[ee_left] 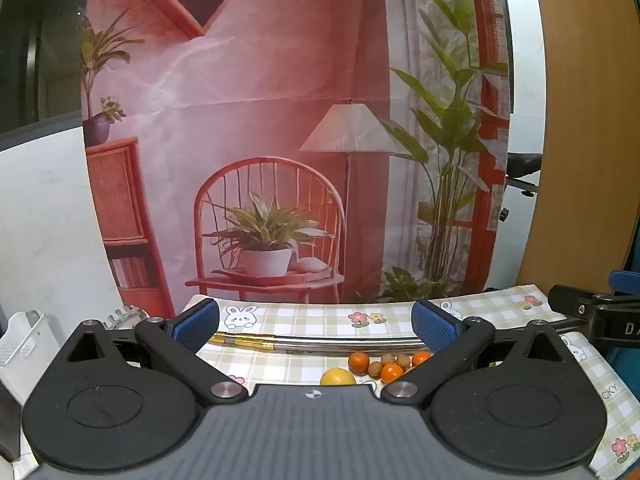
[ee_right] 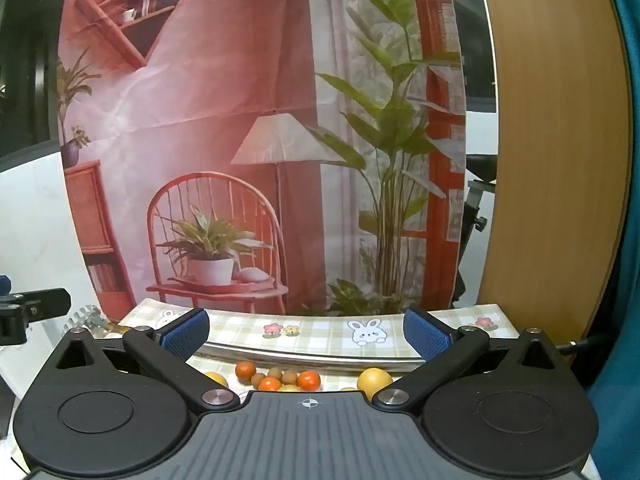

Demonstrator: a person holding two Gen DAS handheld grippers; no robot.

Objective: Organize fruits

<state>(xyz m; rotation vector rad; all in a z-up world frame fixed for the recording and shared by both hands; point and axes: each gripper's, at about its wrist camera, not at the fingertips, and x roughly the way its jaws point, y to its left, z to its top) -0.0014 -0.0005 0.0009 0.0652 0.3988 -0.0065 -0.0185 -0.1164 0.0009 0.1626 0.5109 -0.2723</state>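
Note:
Small fruits lie loose on the checked tablecloth point(ee_left: 312, 318). In the left wrist view I see a yellow fruit point(ee_left: 337, 377), small oranges point(ee_left: 359, 361) and brown round fruits point(ee_left: 387, 359). In the right wrist view the same group shows: oranges point(ee_right: 245, 371), brown fruits point(ee_right: 274, 373) and a larger yellow fruit point(ee_right: 374, 381). My left gripper point(ee_left: 316, 322) is open and empty, above and short of the fruits. My right gripper point(ee_right: 306, 330) is open and empty too. The right gripper's body shows at the left view's right edge point(ee_left: 600, 316).
A long metal tray rim point(ee_left: 320, 343) runs across the table behind the fruits; it also shows in the right wrist view point(ee_right: 312, 354). A printed backdrop point(ee_left: 280, 120) hangs behind the table. A white slotted basket point(ee_left: 24, 344) stands at the left. A wooden panel point(ee_right: 552, 160) stands at the right.

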